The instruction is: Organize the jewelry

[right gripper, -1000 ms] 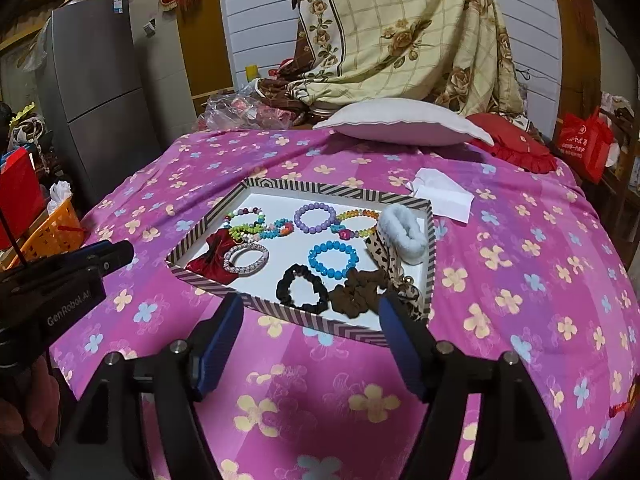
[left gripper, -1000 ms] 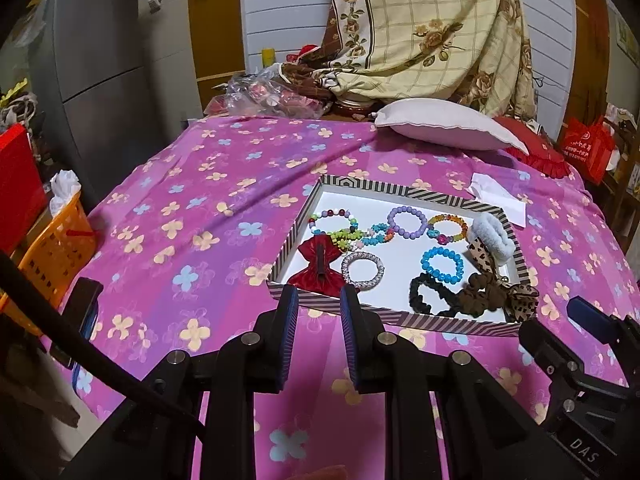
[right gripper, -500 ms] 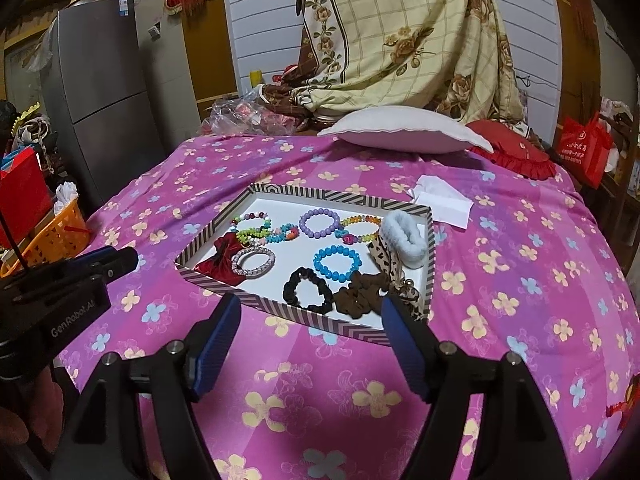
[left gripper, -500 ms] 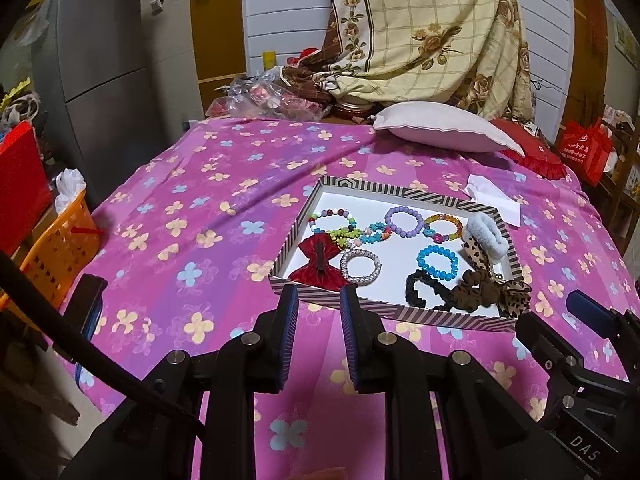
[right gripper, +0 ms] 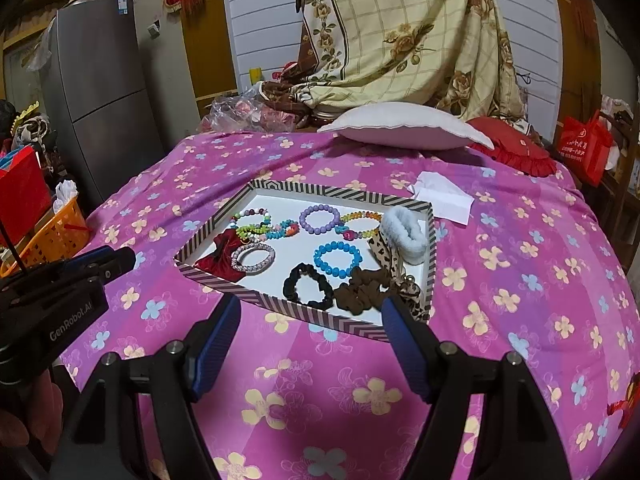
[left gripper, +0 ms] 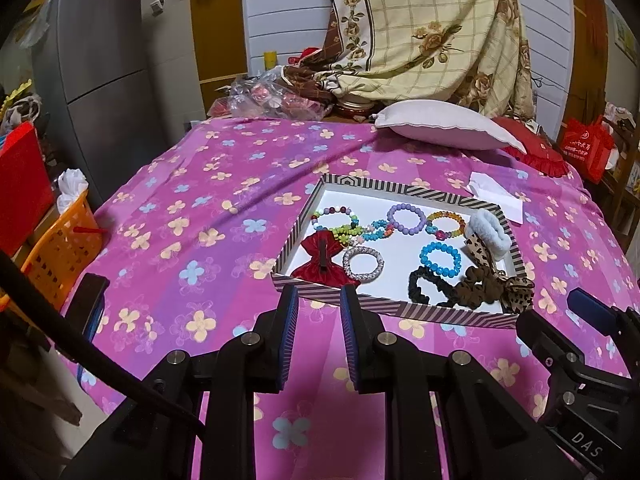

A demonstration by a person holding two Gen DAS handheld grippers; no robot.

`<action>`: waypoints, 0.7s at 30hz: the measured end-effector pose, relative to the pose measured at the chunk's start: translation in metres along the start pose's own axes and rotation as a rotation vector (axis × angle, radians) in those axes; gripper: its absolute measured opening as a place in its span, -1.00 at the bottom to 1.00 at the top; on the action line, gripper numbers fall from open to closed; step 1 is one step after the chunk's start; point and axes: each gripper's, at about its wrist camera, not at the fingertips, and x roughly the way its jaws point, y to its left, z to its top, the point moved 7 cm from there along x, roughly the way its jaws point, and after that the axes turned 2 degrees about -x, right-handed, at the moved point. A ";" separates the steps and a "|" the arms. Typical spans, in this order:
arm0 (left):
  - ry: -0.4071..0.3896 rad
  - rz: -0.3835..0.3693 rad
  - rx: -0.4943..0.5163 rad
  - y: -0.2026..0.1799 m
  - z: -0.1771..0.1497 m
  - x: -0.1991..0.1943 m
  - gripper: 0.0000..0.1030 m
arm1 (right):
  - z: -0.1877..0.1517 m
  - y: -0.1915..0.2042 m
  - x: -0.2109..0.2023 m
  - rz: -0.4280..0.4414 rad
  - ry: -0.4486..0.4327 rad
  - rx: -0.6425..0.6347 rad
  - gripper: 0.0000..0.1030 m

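A striped tray (left gripper: 400, 307) (right gripper: 276, 304) with a white floor lies on the pink flowered cloth. In it are a red bow (left gripper: 322, 258), a silver bracelet (left gripper: 363, 264), a blue bead bracelet (right gripper: 337, 258), a purple bracelet (right gripper: 319, 219), a black scrunchie (right gripper: 308, 284), a brown scrunchie (right gripper: 362, 288) and a white fluffy scrunchie (right gripper: 404, 232). My left gripper (left gripper: 318, 304) hovers just short of the tray's near left rim, its jaws a narrow gap apart with nothing between them. My right gripper (right gripper: 312, 312) hangs before the near rim, wide open and holding nothing.
A white pillow (right gripper: 400, 128) and a red cushion (right gripper: 512, 148) lie at the far edge, with folded white paper (right gripper: 440, 196) behind the tray. An orange basket (left gripper: 60, 240) and a grey fridge (left gripper: 104, 80) stand left of the bed. A flowered blanket (left gripper: 432, 28) hangs behind.
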 end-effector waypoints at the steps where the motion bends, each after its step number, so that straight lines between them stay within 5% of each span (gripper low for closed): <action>1: 0.001 0.001 -0.001 0.001 0.000 0.000 -0.66 | -0.001 0.000 0.000 0.000 0.002 -0.001 0.48; 21: 0.006 0.003 -0.010 0.006 -0.002 0.004 -0.66 | -0.002 0.003 0.009 0.002 0.021 -0.009 0.48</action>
